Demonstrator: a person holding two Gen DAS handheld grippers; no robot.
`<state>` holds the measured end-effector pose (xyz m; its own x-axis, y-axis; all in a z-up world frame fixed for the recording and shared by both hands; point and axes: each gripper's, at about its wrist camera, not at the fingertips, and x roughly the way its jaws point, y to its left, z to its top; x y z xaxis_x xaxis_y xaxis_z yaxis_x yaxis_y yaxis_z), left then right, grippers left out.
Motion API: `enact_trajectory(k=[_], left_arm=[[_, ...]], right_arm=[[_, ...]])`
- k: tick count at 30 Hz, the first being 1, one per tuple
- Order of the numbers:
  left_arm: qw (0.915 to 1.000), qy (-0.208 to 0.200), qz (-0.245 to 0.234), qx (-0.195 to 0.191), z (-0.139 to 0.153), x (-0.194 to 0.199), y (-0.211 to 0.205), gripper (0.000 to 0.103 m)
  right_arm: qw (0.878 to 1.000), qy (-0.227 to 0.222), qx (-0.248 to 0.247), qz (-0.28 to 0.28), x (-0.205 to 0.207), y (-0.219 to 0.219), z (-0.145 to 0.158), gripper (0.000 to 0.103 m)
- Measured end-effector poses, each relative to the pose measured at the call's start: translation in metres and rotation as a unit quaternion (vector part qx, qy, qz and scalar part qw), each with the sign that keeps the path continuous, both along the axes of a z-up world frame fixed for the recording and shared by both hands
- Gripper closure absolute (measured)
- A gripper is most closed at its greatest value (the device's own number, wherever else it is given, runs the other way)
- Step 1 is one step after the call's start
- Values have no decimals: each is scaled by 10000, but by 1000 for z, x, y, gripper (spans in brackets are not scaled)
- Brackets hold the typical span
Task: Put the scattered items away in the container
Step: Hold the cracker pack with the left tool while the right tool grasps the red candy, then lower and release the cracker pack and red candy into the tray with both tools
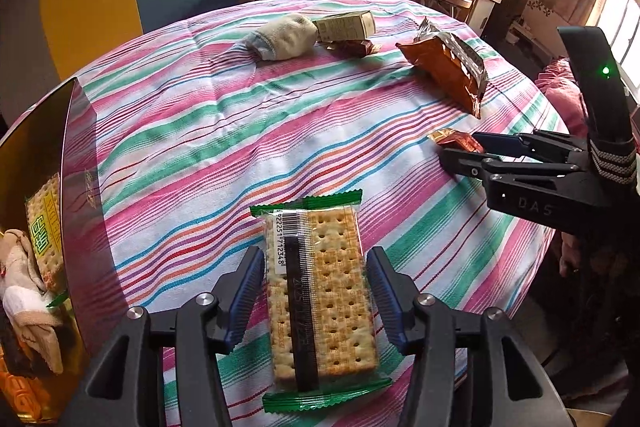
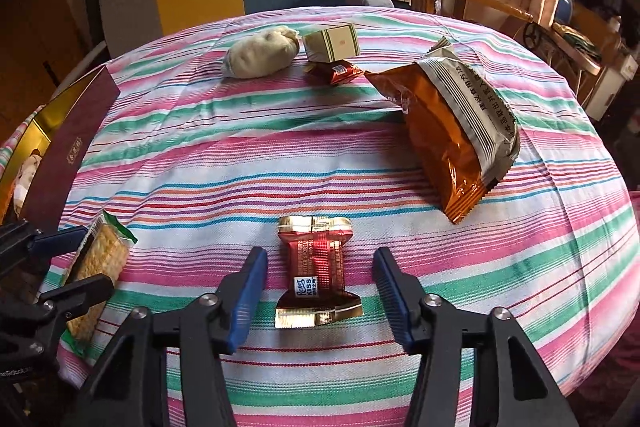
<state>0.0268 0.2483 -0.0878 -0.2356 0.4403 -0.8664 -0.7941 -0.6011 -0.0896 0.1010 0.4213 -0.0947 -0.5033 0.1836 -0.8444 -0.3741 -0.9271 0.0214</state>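
container cropped, contents half-hidden

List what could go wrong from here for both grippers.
The cracker pack fills nearly the whole gap of the open left gripper; a hard squeeze may crack the crackers. The chocolate lies flat on soft cloth, so the open right gripper may pinch fabric or slip off the foil.

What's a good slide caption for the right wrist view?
Open right tongs straddle a red chocolate packet on striped cloth.

Warm low sunlight from window side, dim corners, heavy fisheye bending at edges, sharp centre
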Motion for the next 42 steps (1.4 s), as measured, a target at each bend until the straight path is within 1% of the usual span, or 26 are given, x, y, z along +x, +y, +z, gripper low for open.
enact_trajectory(k=[1, 2, 4, 5, 7, 12, 20, 26, 32, 36, 40, 42], left_arm=[[10000, -26, 31, 34, -1, -1, -2, 49], [10000, -44, 58, 68, -2, -1, -3, 49], [9999, -55, 86, 102, -2, -2, -5, 49], [9999, -64, 98, 112, -2, -3, -5, 49], [9998, -73, 142, 131, -2, -4, -6, 52], [9992, -63, 330, 211, 0, -3, -11, 53], [9970, -2, 482, 611, 25, -2, -26, 53], [9941, 75, 673, 848, 43, -5, -43, 53], [9881, 193, 1121, 1036, 59, -15, -77, 53], [9801, 335, 1562, 1173, 72, -28, -111, 53], [9701, 477, 2050, 1207, 80, -47, -148, 53], [9656, 541, 2261, 1160, 80, -56, -164, 53]], right_arm=[[10000, 25, 13, -8, 1, 0, 0, 58], [10000, 44, 26, -28, 2, 1, 0, 64], [9999, 74, 60, -78, 4, 3, 1, 72], [9999, 87, 77, -89, 4, 3, 1, 74], [9998, 111, 85, -103, 5, 4, 2, 75], [9996, 213, -57, -196, 8, 6, 2, 77], [9986, 344, -357, -195, 13, -7, 6, 78], [9983, 443, -360, 143, -1, -37, 16, 78], [9957, 587, -415, 584, -24, -71, 32, 78], [9905, 755, -495, 1037, -45, -102, 48, 78], [9815, 938, -618, 1552, -70, -139, 64, 78], [9760, 1042, -624, 1810, -83, -158, 74, 78]])
